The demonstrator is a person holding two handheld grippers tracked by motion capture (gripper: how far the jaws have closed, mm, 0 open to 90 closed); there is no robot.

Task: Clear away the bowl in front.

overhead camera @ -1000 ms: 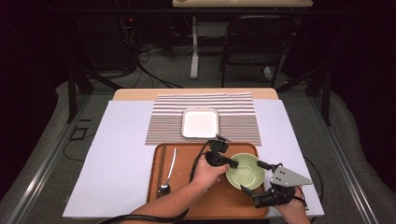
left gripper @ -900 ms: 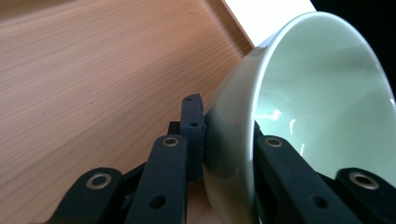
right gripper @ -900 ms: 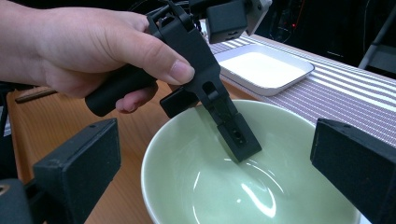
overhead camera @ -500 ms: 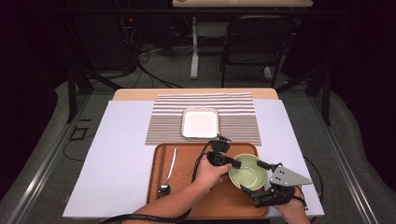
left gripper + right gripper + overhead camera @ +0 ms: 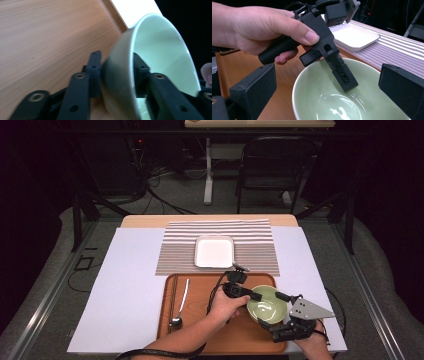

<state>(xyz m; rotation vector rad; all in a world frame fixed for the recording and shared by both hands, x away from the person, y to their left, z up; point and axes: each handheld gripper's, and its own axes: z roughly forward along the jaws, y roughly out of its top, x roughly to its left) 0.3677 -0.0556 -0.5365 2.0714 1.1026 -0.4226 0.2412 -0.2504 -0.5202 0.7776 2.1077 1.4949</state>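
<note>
Bare tray [image 5: 200, 320] left of bowl [image 5: 267, 306] — spoon [image 5: 181, 302], chopsticks [image 5: 172, 302] at edge

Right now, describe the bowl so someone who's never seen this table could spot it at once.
Find the wooden tray at the table's near edge. On its right half sits the bowl, with the left gripper straddling its rim. It is round, deep and pale green, unlike the flat white square dish on the striped mat.
</note>
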